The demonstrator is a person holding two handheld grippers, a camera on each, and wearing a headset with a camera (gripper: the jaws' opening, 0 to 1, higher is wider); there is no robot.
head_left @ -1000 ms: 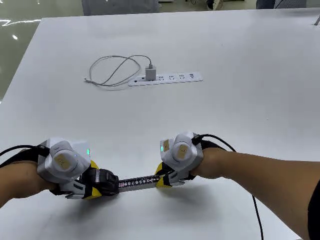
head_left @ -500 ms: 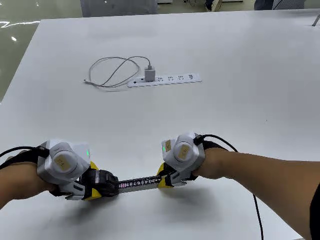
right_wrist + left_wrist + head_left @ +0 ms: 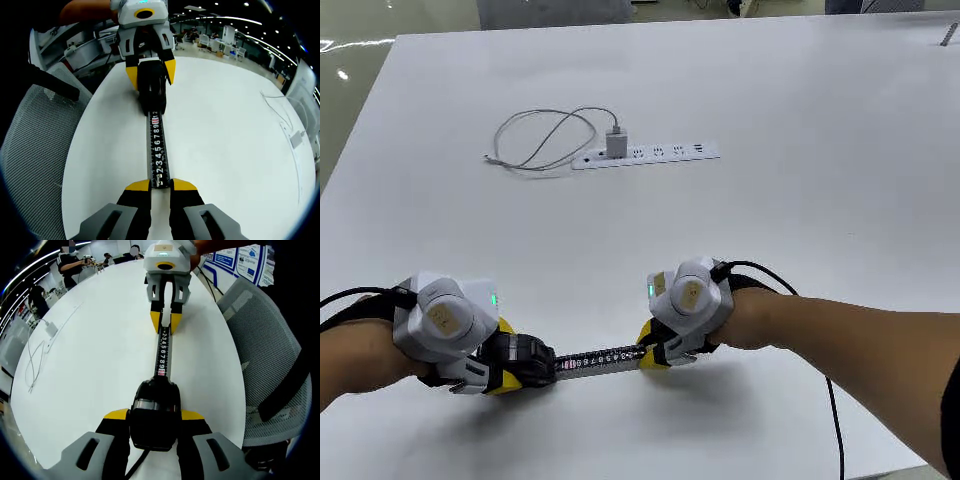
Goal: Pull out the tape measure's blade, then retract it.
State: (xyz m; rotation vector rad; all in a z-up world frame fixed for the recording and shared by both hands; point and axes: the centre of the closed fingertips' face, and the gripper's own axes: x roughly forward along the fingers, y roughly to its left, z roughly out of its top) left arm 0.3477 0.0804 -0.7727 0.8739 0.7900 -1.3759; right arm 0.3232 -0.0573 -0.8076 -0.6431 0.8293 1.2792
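Slip was the risk: right gripper (image 3: 160,185) nipped just the blade (image 3: 156,145) tip, near the case (image 3: 155,402) clamped in left gripper (image 3: 154,416), & spring pull could've yanked it free.

The tape measure case (image 3: 156,410) sits sunk between the left gripper's (image 3: 155,416) jaws, so its lower sides and underside are covered. In the head view that gripper's white body hides most of the case. The blade's (image 3: 156,150) end hook is buried between the right gripper's (image 3: 160,186) yellow tips and cannot be made out. In the head view the blade's numbers are too small to read. Behind the grippers, the left forearm (image 3: 355,360) and right forearm (image 3: 860,350) run off the picture's sides. The black cable (image 3: 836,430) trailing from the right gripper is cut off at the bottom edge.
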